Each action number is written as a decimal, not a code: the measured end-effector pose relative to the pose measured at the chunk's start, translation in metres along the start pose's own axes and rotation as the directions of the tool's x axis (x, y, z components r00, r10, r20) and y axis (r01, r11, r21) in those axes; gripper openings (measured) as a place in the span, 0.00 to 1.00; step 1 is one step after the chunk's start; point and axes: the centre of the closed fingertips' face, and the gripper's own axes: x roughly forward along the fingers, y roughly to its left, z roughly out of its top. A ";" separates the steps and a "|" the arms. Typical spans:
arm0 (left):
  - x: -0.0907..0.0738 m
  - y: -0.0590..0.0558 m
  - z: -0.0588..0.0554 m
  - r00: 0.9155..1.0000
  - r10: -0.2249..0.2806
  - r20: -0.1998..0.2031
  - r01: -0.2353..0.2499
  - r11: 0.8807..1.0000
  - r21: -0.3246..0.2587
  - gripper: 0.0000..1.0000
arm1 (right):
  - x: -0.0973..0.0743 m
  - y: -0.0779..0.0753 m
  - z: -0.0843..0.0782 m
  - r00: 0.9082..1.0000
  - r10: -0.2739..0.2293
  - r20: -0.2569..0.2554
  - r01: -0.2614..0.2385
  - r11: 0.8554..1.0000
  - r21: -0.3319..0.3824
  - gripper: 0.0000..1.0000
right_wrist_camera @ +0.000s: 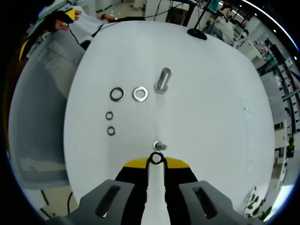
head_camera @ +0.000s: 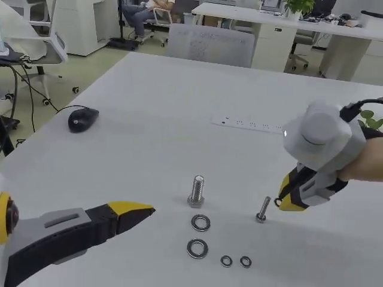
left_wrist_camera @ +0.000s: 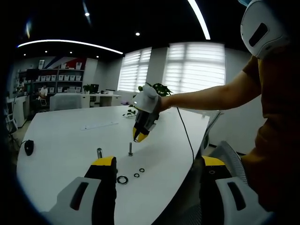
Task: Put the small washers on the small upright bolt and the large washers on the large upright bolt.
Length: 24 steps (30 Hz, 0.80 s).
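Head view — white office table [head_camera: 149, 119], left tool [left_wrist_camera: 158, 163] apart, right tool [head_camera: 280, 203] pinching small washer [right_wrist_camera: 156, 158]

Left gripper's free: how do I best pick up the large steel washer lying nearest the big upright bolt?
Probably by its rim: the large round steel washer lies flat on the white table, so come straight down, one jaw tip in its hole, one outside.

This is an open-plan office. A computer mouse [head_camera: 82, 118] lies near the left edge of a wide white desk [head_camera: 149, 89], a power strip [head_camera: 248, 125] lies toward its far right, and a grey office chair [head_camera: 209, 45] stands at the far edge. Beyond are more desks [head_camera: 281, 15], a potted plant [head_camera: 297, 6], window blinds [left_wrist_camera: 194, 65] and wall shelves [left_wrist_camera: 51, 77].
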 end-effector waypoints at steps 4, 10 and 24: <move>0.000 0.001 0.000 1.000 0.002 -0.002 -0.002 1.000 0.000 0.72 | 0.000 -0.003 0.007 1.000 0.002 -0.009 -0.002 1.000 -0.018 0.12; -0.001 0.003 -0.002 1.000 0.006 -0.002 -0.006 1.000 -0.007 0.72 | 0.002 -0.007 0.012 1.000 0.009 -0.019 -0.010 0.999 -0.033 0.12; 0.001 0.006 -0.003 1.000 0.005 0.001 -0.005 1.000 -0.019 0.72 | 0.017 -0.006 0.006 0.998 0.041 -0.047 -0.042 0.999 -0.025 0.12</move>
